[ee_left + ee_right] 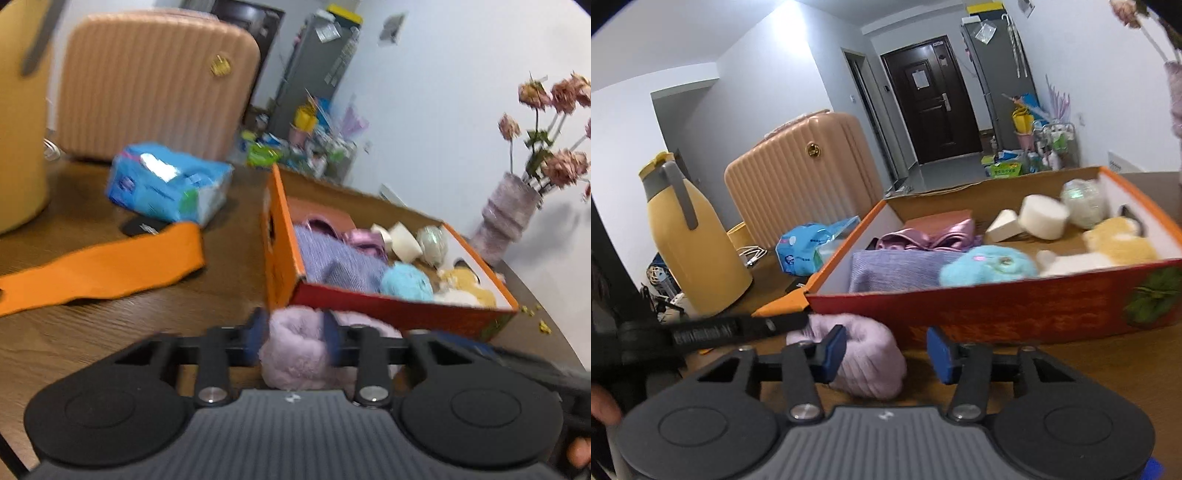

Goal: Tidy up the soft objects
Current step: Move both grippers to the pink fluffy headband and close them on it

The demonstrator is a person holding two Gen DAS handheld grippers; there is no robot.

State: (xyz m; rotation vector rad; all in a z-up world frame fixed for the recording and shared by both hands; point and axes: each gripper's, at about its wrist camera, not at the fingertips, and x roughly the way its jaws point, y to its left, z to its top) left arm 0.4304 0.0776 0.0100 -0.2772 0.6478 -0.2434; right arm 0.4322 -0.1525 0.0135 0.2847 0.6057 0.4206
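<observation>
- Left gripper [294, 341] pinching lilac fluffy bundle [295, 350], low on table [110, 332], just near of box [391, 310].
- Right gripper [886, 350] spread wide, empty.
- Risk, judged: snagging box front wall on lift; slipping from shallow pinch.

Right gripper [886, 354] jaws open beside lilac plush [864, 362].

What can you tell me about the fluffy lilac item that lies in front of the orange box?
The fluffy lilac item looks like soft plush or fleece, pale lilac, bunched into a rounded lump. It sits on the brown wooden table, just outside the near wall of the orange box, seemingly against it. The left hand-held gripper is shut on it, blue pads pressing both sides. The right hand-held gripper is open, its left pad overlapping the plush; contact is unclear.
</observation>
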